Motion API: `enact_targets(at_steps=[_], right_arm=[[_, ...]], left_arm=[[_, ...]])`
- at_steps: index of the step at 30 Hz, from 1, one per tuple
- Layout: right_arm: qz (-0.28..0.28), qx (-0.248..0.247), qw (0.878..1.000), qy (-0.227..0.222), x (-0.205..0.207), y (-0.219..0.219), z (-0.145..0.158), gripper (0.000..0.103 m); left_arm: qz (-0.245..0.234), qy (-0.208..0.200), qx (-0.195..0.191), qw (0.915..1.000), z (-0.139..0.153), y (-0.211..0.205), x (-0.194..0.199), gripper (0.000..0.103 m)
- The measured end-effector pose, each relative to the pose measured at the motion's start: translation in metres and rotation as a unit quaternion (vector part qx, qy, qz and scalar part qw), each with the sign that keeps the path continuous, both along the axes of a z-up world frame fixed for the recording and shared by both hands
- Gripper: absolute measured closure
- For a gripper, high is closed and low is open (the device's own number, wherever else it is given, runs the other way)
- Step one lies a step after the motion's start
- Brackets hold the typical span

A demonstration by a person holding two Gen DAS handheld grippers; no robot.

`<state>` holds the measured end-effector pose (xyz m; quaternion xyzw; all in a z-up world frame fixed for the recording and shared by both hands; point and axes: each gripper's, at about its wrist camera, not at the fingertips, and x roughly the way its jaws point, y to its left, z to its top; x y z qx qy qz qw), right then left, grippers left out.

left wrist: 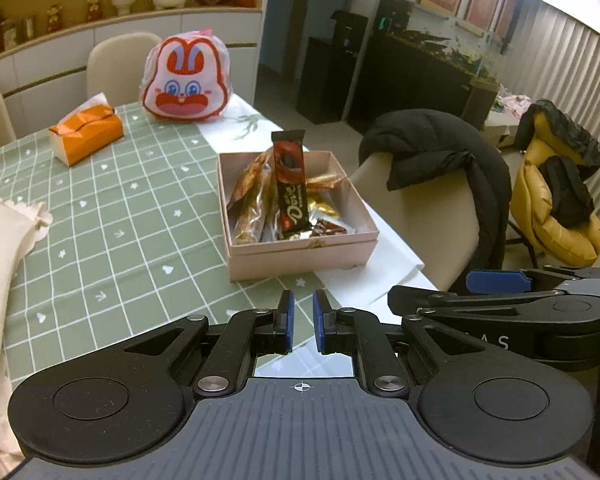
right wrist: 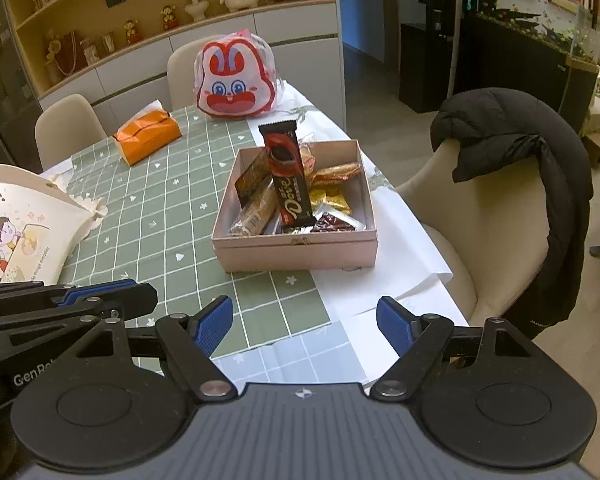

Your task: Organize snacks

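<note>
A pink open box (left wrist: 300, 254) (right wrist: 296, 254) stands on the green checked tablecloth and holds several wrapped snacks. A dark chocolate bar (left wrist: 290, 184) (right wrist: 286, 176) leans upright in it, sticking out over the far rim. Beside it lie a long clear-wrapped snack (right wrist: 254, 210), gold-wrapped pieces (right wrist: 332, 196) and a dark red packet (right wrist: 334, 224). My left gripper (left wrist: 302, 320) hovers over the near table edge, shut with only a narrow gap and nothing between its pads. My right gripper (right wrist: 304, 322) is open and empty, short of the box. Each gripper shows at the edge of the other's view.
An orange tissue pack (left wrist: 86, 134) (right wrist: 148, 136) and a red-and-white rabbit bag (left wrist: 186, 78) (right wrist: 236, 80) sit farther back. A cream paper bag with cartoon children (right wrist: 24, 228) stands at left. A chair draped with a black jacket (right wrist: 516, 176) is right of the table.
</note>
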<state>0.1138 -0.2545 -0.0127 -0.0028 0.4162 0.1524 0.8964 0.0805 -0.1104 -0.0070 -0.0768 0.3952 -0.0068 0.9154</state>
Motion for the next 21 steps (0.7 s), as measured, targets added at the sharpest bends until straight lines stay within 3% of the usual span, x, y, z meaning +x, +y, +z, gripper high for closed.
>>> enact_targets(at_steps=[21], right_arm=[[-0.002, -0.004, 1.000, 0.009, 0.0014, -0.0009, -0.0052, 0.023]], left_arm=[[0.002, 0.011, -0.010, 0.9999, -0.0038, -0.0003, 0.0014, 0.090]])
